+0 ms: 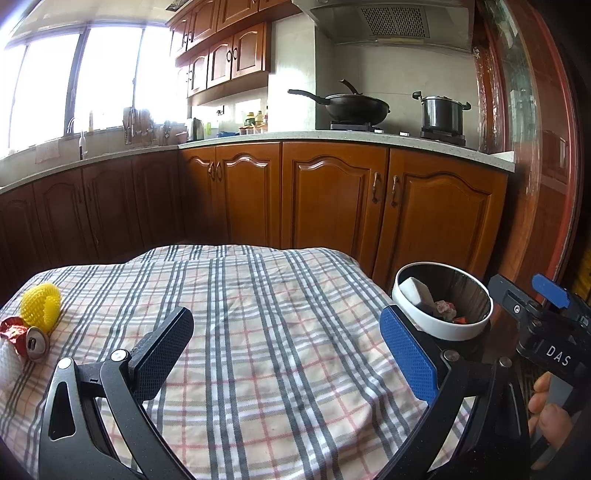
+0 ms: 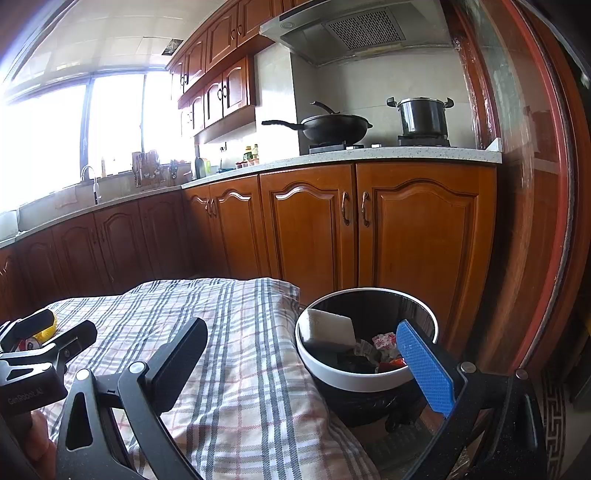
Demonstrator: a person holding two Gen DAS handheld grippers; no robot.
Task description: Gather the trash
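Kitchen with wood cabinets [image 2: 310,225], pale counter [image 2: 369,153], range hood [image 2: 354,31]. Bright window [image 1: 103,77] at left, daylight washing in.

Bin [image 2: 364,380] sits just off the right edge of the cloth-covered surface [image 1: 266,332], scraps inside. Can [image 1: 36,343] and mesh sleeve [image 1: 41,305] lie together at the far left. Cabinets [image 1: 332,199] behind, wok [image 1: 351,107] and pot [image 1: 441,114] on top.

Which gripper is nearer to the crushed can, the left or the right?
Left. The left gripper is open beside the crushed can; the right gripper is open by the trash bin at the table's other end.
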